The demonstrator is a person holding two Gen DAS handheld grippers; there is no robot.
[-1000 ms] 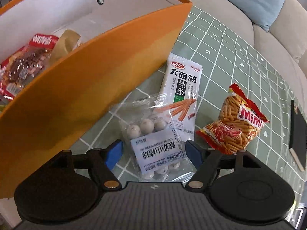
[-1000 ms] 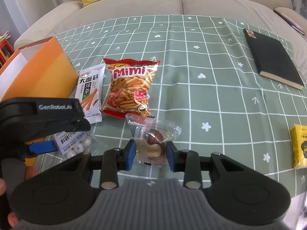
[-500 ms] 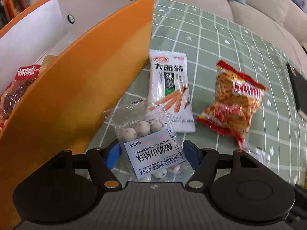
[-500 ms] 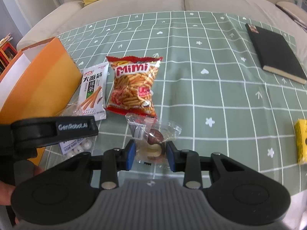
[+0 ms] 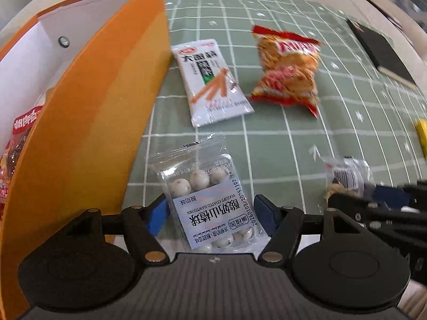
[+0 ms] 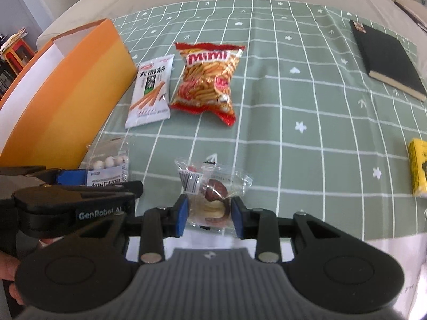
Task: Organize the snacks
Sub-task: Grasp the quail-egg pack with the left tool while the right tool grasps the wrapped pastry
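With the left gripper (image 5: 210,210) jaws clamped on the yogurt-coated hawthorn packet (image 5: 210,200) beside the orange box (image 5: 88,133), and the right gripper (image 6: 209,214) jaws clamped on the clear-wrapped snack (image 6: 213,194) above the tabletop (image 6: 307,101), each packet should clear the box wall before release.

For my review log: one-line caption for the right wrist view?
Right gripper straddles a clear date-snack packet on the green checked cloth.
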